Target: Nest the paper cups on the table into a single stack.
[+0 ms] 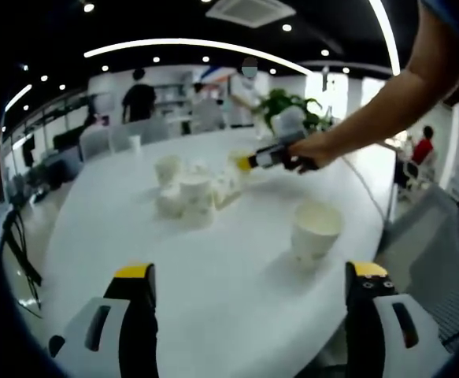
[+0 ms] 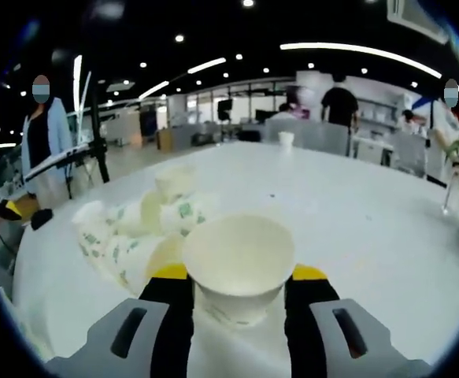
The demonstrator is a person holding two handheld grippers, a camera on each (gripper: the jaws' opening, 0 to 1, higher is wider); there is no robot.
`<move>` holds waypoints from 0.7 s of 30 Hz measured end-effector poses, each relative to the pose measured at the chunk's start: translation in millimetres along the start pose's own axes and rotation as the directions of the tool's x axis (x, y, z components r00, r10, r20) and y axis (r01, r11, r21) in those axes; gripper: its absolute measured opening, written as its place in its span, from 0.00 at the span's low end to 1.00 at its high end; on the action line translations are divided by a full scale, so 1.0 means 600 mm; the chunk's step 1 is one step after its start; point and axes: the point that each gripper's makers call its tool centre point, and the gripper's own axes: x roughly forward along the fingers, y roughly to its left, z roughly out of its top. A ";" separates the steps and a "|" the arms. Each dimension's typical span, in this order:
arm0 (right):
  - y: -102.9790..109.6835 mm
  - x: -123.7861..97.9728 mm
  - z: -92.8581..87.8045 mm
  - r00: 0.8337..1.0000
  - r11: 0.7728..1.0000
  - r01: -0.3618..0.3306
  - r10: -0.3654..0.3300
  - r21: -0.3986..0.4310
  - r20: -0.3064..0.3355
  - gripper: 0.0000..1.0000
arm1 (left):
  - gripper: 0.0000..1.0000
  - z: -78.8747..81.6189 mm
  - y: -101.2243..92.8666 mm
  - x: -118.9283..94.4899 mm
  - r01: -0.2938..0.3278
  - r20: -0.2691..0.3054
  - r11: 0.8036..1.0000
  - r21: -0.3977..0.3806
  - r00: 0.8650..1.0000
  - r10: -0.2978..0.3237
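A white paper cup (image 2: 239, 272) is sitting upright between the jaws of the right tool (image 2: 239, 277), which are closing against its sides. Just beyond that cup, a cluster of paper cups (image 2: 138, 224) is lying tipped over on the white table (image 2: 355, 213). In the left gripper view, the right tool (image 1: 249, 161) is reaching over that cluster (image 1: 190, 193) in a person's hand (image 1: 312, 151). Another upright cup (image 1: 316, 230) is standing alone, nearer the left tool (image 1: 257, 277), whose jaws are spread wide and gripping nothing.
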 end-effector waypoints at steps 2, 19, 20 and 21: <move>0.000 0.001 0.003 1.000 1.000 0.000 0.000 0.000 0.003 0.42 | 0.98 -0.001 0.000 0.000 0.000 -0.003 1.000 -0.001 1.000 0.000; 0.005 -0.004 0.074 0.998 0.999 -0.006 0.009 -0.040 0.062 0.41 | 0.98 0.002 0.004 0.000 -0.004 0.005 1.000 -0.002 1.000 0.004; 0.007 -0.005 0.082 0.998 0.999 -0.008 0.011 -0.048 0.066 0.41 | 0.98 0.002 0.004 0.000 -0.004 0.005 1.000 -0.002 1.000 0.004; 0.008 -0.006 0.087 0.998 0.999 -0.010 0.013 -0.053 0.067 0.41 | 0.98 0.003 0.004 0.000 -0.005 0.007 1.000 0.000 1.000 0.005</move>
